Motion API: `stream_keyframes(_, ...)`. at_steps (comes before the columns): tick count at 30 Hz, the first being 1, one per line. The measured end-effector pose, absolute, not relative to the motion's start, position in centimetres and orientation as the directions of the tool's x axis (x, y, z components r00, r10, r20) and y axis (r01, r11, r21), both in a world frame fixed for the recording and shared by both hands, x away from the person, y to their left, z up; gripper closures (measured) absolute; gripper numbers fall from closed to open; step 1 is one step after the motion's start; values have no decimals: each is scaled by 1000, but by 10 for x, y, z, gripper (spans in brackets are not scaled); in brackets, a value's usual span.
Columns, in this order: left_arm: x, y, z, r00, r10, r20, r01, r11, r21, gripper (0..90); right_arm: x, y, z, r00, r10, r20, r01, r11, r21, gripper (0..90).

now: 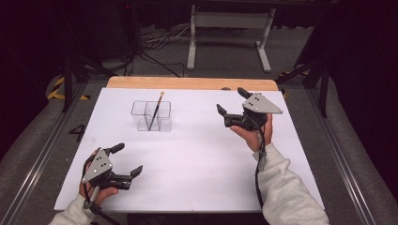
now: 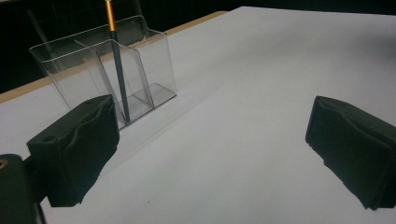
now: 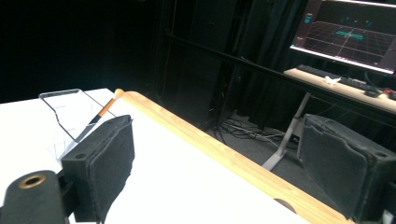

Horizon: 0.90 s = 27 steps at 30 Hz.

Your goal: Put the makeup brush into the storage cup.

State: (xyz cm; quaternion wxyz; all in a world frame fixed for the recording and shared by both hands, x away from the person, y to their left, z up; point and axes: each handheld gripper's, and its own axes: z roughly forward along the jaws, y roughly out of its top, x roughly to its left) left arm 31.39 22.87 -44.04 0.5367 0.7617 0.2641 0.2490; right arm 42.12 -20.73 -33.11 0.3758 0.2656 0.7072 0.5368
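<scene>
**Entry: brush seated in clear holder, both tools free**

Item 1. Clear holder (image 1: 151, 116), upper left of centre in the high view, standing on the white sheet (image 1: 197, 159). Two compartments visible; in the left gripper view (image 2: 107, 70) it sits at upper left.

Item 2. Brush (image 1: 156, 110), dark handle with an orange band, leaning inside the holder, tip end up. In the left gripper view the handle (image 2: 119, 74) rests against the divider; in the right gripper view (image 3: 100, 114) it slants out over the rim.

Item 3. Right gripper (image 1: 232, 102), right of centre in the high view, well apart from the holder. Jaws wide, nothing between them.

Item 4. Left gripper (image 1: 126, 159), lower left, low over the sheet. Jaws wide, empty.

Handling note. We judge the placing done and the step in hand a clean retreat. We keep the right jaws spread and draw the tool away level, toward the right of the frame, so no pad or cable brushes the leaning handle. We hold the left tool where it is: the holder is light and likely to slide if nudged.
</scene>
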Motion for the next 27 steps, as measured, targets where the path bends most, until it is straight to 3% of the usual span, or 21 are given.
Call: stream_keyframes(27, 314, 227, -442, 740, 666, 99, 138, -294, 946, 34, 397, -242, -341, -524, 794, -310, -13, 356, 934, 120)
